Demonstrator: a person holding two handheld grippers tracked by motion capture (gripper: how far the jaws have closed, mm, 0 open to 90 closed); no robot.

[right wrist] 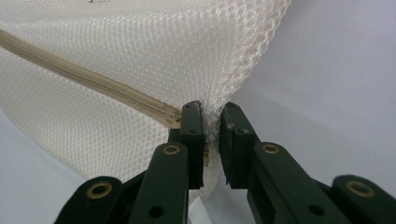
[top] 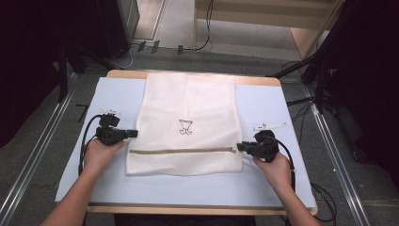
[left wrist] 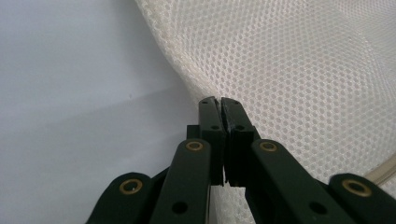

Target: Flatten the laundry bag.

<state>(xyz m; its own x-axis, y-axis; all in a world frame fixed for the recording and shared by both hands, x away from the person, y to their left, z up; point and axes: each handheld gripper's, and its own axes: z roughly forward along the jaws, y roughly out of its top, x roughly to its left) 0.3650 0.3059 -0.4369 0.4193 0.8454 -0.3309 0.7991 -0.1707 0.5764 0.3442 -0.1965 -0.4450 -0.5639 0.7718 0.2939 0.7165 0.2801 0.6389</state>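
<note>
left gripper (top: 133, 133) pinching mesh bag (top: 188, 122) edge tight, right gripper (top: 240, 147) clamped on bunched mesh just beside zipper (top: 183, 150) end

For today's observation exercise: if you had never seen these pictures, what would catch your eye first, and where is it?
A white mesh bag lies flat in the middle of the pale blue table, with a tan zipper running across near its front edge and a small dark logo at its centre. The left gripper pinches the bag's left edge, and the right gripper is shut on its right edge by the zipper's end.
</note>
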